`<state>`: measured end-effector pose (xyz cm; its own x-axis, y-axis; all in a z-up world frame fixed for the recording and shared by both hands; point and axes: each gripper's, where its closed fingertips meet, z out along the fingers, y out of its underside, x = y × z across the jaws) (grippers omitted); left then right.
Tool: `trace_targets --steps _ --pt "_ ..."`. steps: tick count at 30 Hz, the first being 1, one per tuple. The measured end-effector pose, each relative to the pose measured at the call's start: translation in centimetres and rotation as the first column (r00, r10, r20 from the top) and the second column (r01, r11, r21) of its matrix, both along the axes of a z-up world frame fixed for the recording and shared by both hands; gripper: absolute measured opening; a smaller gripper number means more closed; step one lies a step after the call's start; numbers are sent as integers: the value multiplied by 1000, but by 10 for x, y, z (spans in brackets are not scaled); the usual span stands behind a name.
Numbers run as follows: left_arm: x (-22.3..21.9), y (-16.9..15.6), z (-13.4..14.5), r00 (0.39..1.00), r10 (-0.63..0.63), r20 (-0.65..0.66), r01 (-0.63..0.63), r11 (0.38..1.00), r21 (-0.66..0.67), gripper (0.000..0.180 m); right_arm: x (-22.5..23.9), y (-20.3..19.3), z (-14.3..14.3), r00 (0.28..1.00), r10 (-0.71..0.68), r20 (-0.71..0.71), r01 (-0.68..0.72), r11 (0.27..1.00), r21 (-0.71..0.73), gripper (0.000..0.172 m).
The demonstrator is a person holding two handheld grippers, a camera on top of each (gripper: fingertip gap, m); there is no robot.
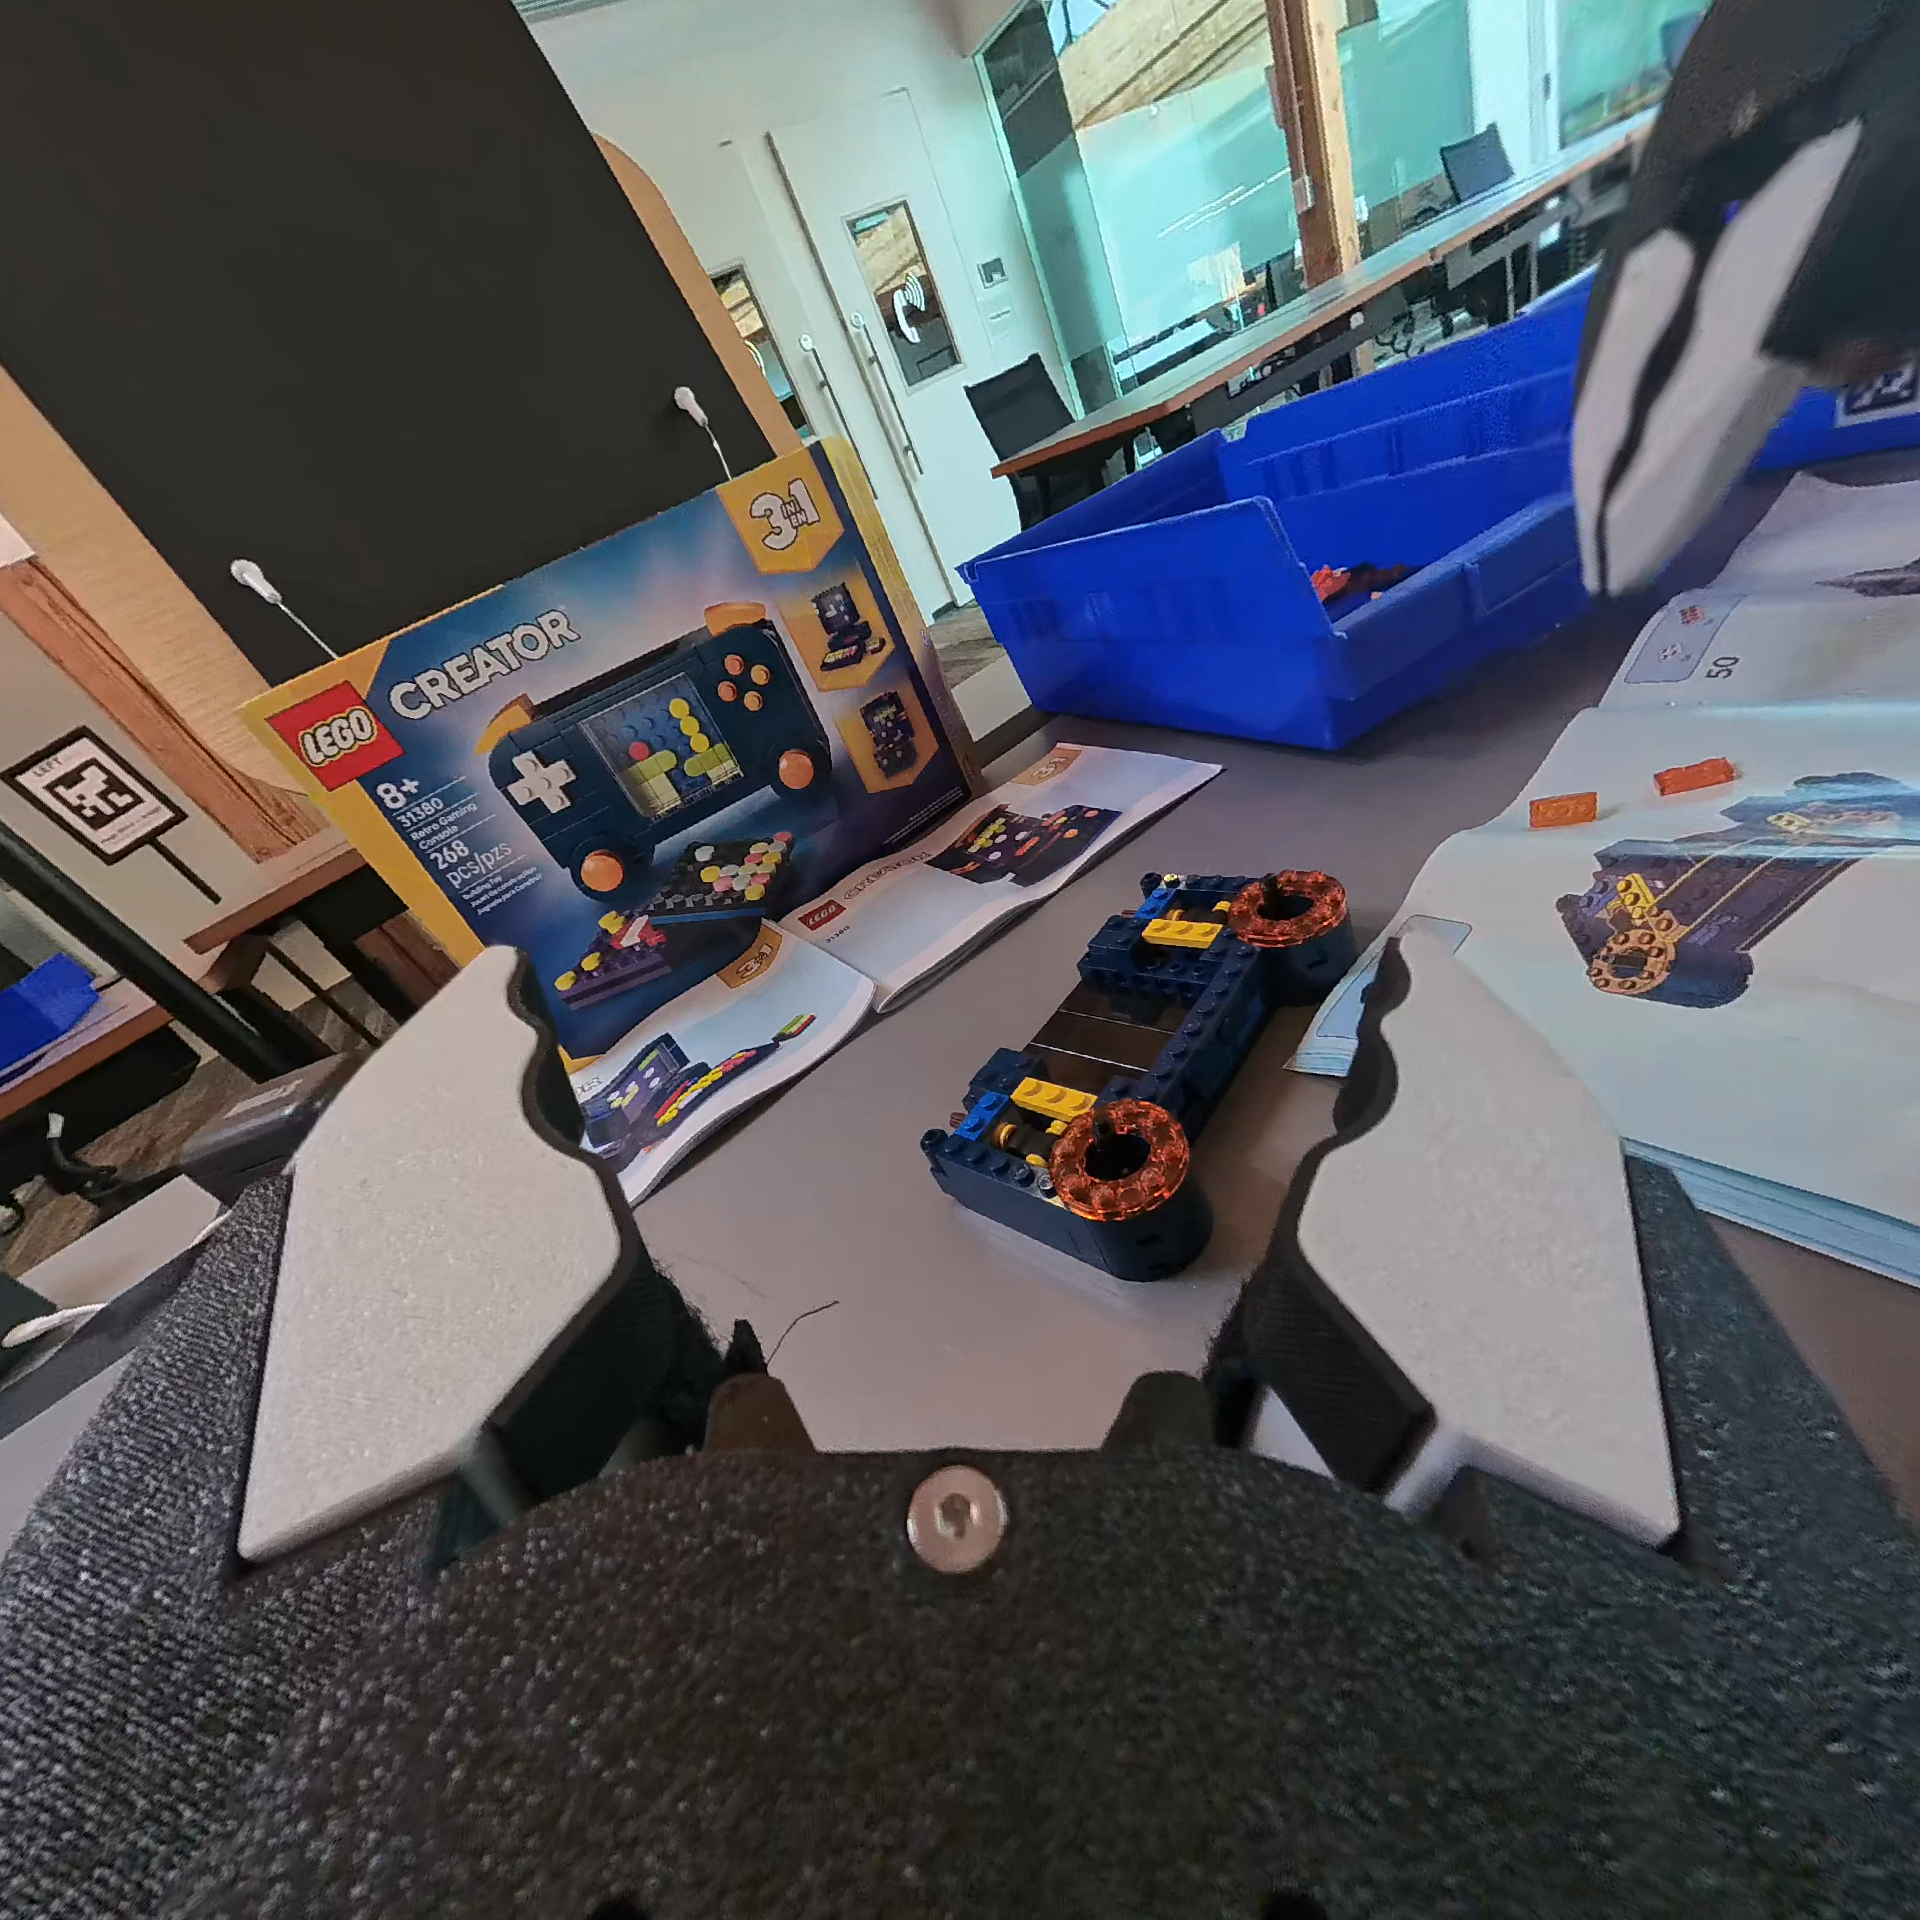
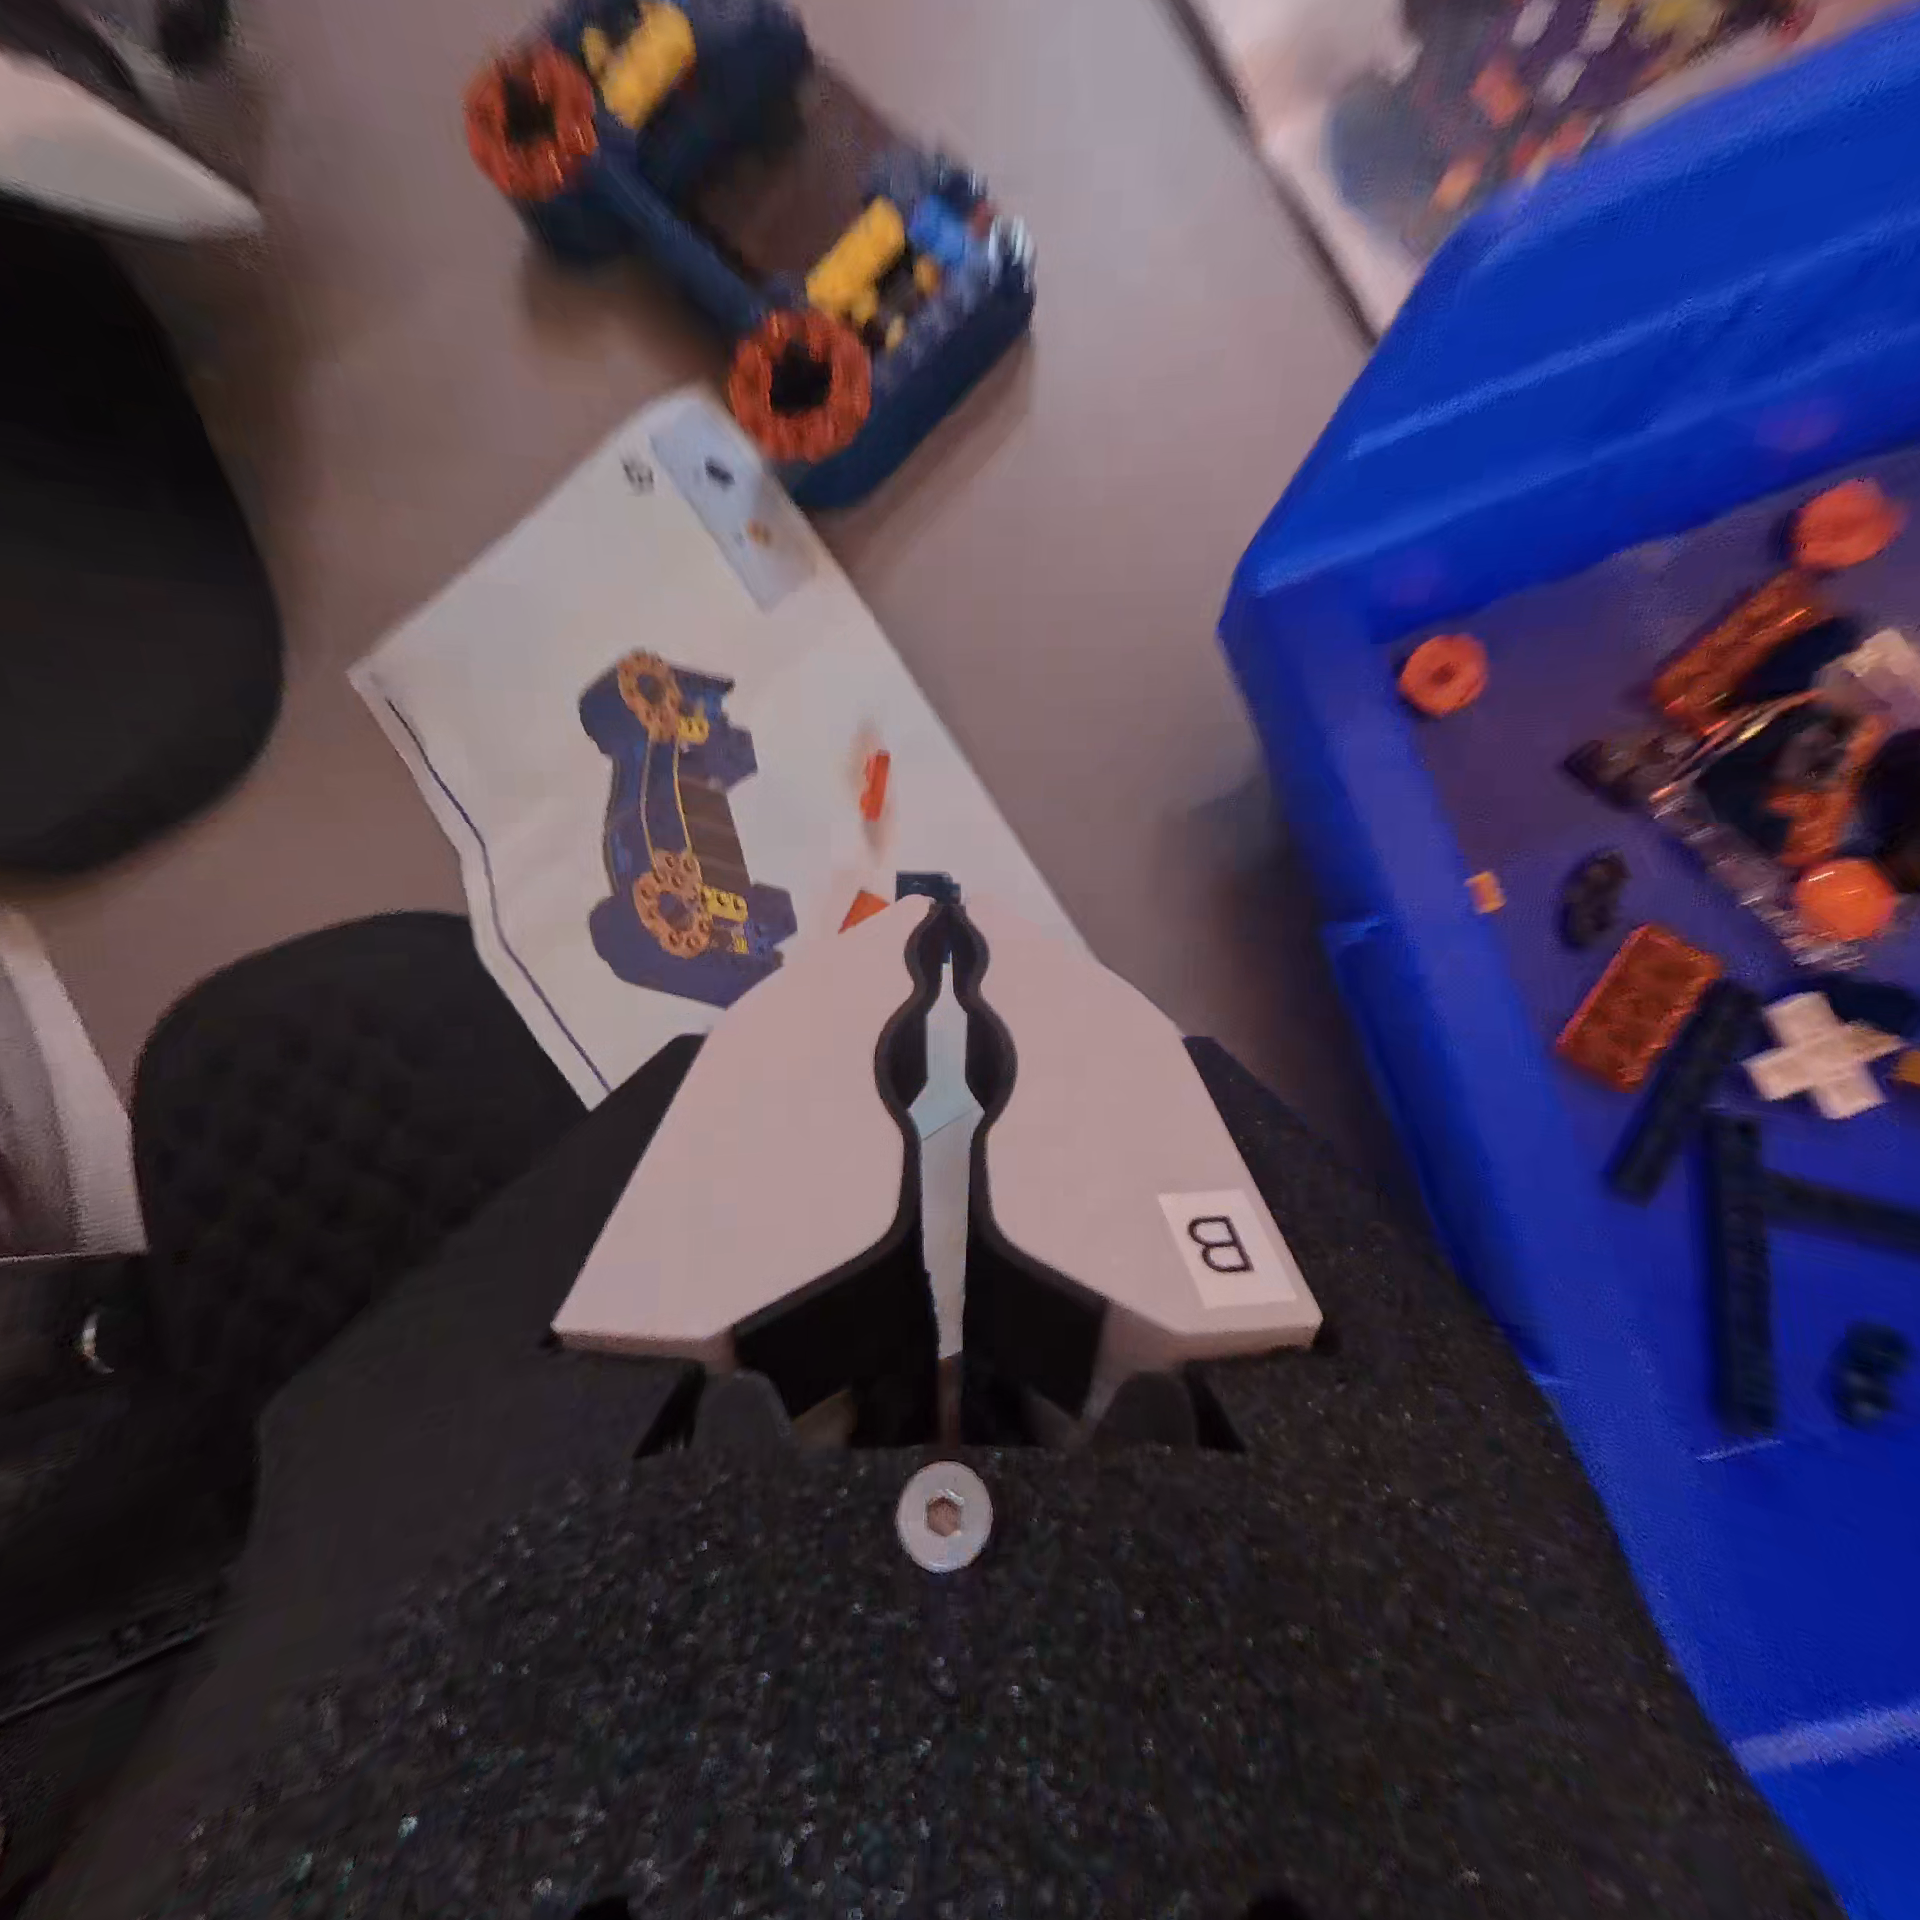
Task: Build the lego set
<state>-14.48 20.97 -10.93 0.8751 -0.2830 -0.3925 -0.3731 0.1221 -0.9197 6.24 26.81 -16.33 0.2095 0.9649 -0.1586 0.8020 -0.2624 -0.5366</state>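
My left claw (image 1: 956, 1039) gapes empty before the model (image 1: 1132, 1060); my right claw (image 2: 940, 906) seems clenched on a small dark brick (image 2: 925, 886), bin (image 2: 1538, 343) at two o'clock.

An open office with meeting rooms.
Beyond the fingers stand glass partitions (image 1: 1195, 208), long desks (image 1: 1299, 332) and office chairs (image 1: 1013, 400).

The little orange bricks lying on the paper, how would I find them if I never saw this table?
Find the big open instruction booklet on the grey table, right of the dark blue brick model. Two small flat orange bricks lie loose side by side on its page. Unlike the model's orange rings, they are rectangular and unattached.
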Motion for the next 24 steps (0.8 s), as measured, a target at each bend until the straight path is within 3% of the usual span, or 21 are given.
trace_targets --steps 4,10,14,21,24 --pt "0 0 0 1000 1 -2 -1 1000 2 142 2 -8 -32 998 -8 57 10 1000 -27 1" --pt "0 1 -2 1000 1 -9 -1 1000 -7 142 5 -4 -43 987 16 161 -25 998 56 1" --pt "1 1 -3 1000 -1 -8 1 1000 -11 141 4 -5 -44 987 23 159 -32 998 58 6" --pt "0 1 -4 1000 0 -13 0 1000 -16 141 -1 6 -24 999 -34 22 32 996 87 11" --pt "0 2 -5 1000 1 -14 -2 1000 -18 141 -15 16 3 978 -46 -205 79 984 159 12"
